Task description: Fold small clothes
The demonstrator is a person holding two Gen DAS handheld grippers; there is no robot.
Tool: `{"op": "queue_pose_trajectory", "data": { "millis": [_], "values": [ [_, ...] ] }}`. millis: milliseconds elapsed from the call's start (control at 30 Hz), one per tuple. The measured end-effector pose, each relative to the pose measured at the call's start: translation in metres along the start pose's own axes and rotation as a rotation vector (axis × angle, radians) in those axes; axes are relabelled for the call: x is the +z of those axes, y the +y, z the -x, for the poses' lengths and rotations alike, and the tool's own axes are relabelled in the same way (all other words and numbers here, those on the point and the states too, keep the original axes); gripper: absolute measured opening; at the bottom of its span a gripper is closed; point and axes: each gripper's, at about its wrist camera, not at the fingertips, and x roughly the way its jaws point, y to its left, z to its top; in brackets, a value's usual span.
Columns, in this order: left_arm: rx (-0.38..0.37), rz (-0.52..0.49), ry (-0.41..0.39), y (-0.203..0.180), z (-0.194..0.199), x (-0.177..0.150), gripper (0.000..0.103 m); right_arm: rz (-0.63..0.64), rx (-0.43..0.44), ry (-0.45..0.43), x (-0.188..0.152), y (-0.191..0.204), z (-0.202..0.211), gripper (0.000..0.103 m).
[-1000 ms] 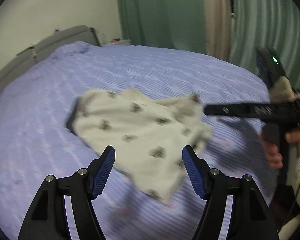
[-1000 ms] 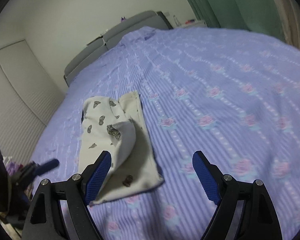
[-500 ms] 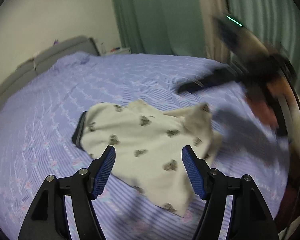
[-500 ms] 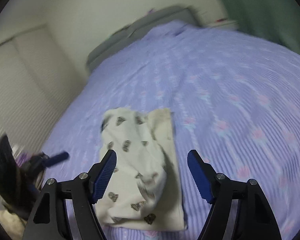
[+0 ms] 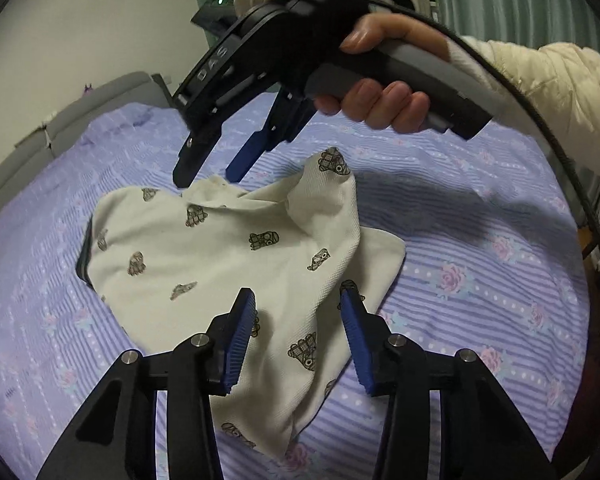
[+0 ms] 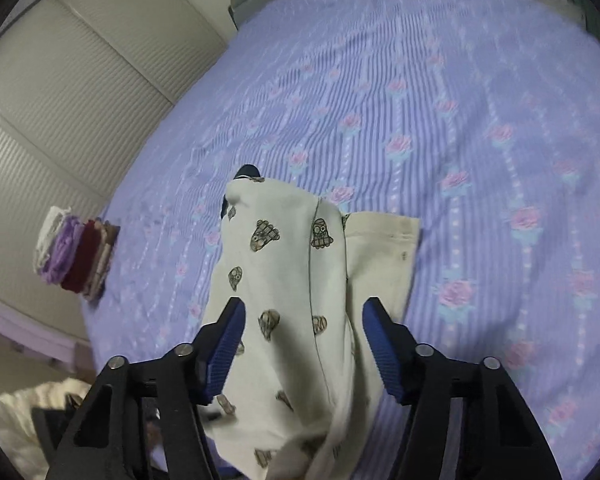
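Your cream garment [image 5: 228,264], printed with small dark figures, lies crumpled on the lilac striped bedspread [image 5: 480,248], with one part folded over itself and a dark trim showing at its far edge.

Your left tongs [image 5: 296,332] hover low over the garment's near end. Their blue pads [image 5: 240,340] are closing with the cloth seen between them, but they do not yet press on it, so these tongs are still released.

Your right tongs [image 6: 302,350] are also closing, held above the middle of the garment; fabric shows between the pads without being pinched, so they too are released. In the left wrist view your right hand [image 5: 384,100] grips the grey handle, and that tool's tips point down at the far edge of the cloth; whether they touch it, you cannot tell.

A stack of folded clothes [image 6: 76,252] sits near the bed's edge, well apart from the garment.
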Motion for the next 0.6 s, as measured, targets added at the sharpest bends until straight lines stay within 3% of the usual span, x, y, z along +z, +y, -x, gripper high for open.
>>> {"op": "queue_pose_trajectory", "data": {
  "millis": [533, 567, 600],
  "values": [
    [-0.030, -0.001, 0.041, 0.004, -0.010, -0.010, 0.028, -0.103, 0.035, 0.109, -0.003, -0.021, -0.032, 0.039],
    [-0.034, 0.002, 0.044, 0.004, -0.011, -0.011, 0.026, -0.123, 0.045, 0.119, -0.004, -0.023, -0.036, 0.031],
    [-0.040, 0.004, 0.045, 0.005, -0.011, -0.011, 0.024, -0.131, 0.051, 0.123, -0.004, -0.023, -0.038, 0.015]
  ]
}}
